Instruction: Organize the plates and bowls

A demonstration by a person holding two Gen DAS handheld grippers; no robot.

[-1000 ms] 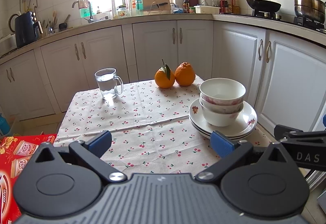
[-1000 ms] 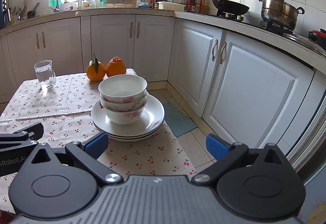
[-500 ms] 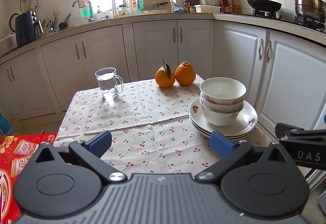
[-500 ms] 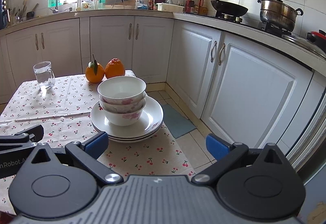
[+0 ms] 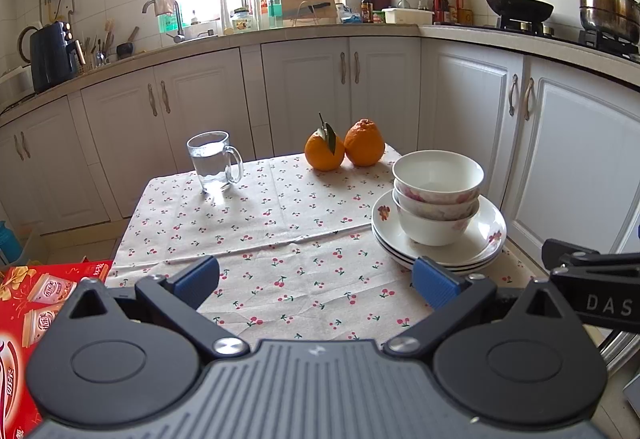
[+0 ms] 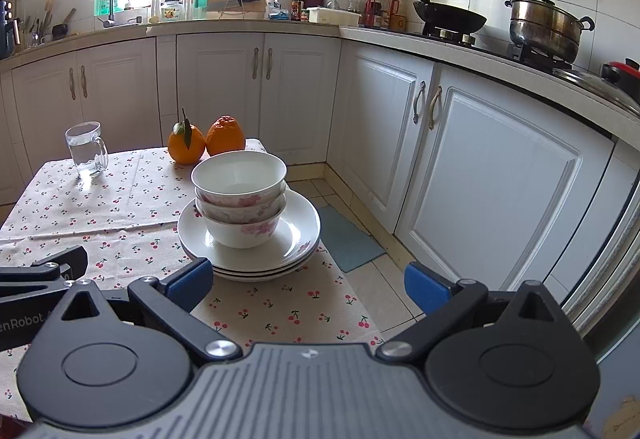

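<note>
On the left of the table [image 5: 256, 223], under its cream cherry-print cloth, stands a clear glass mug of water [image 5: 212, 161]; further right, at the far edge, sit two round oranges [image 5: 342, 148], one with a leaf on its stem. Right again, near the table's right edge, is the task's ware: three white floral-patterned ceramic bowls [image 6: 240, 199] nested one in another, standing on a stack of white shallow plates [image 6: 296, 239] with dark rims showing between them. So bowls and plates lie gathered in one neat pile. The left claw [image 5: 316, 279] hangs low over the near cloth, spread wide and holding nothing, its right blue pad just in front of the plate rims; the right claw [image 6: 306, 279] is likewise released and empty, its left pad close to the plates' near edge. Over the last second almost nothing has changed: the pile has stayed put, and the right claw has only drifted slightly. That stillness fits either a pause ahead of taking the stack apart, or a rest after the pile was built; which of the two cannot be told.
</note>
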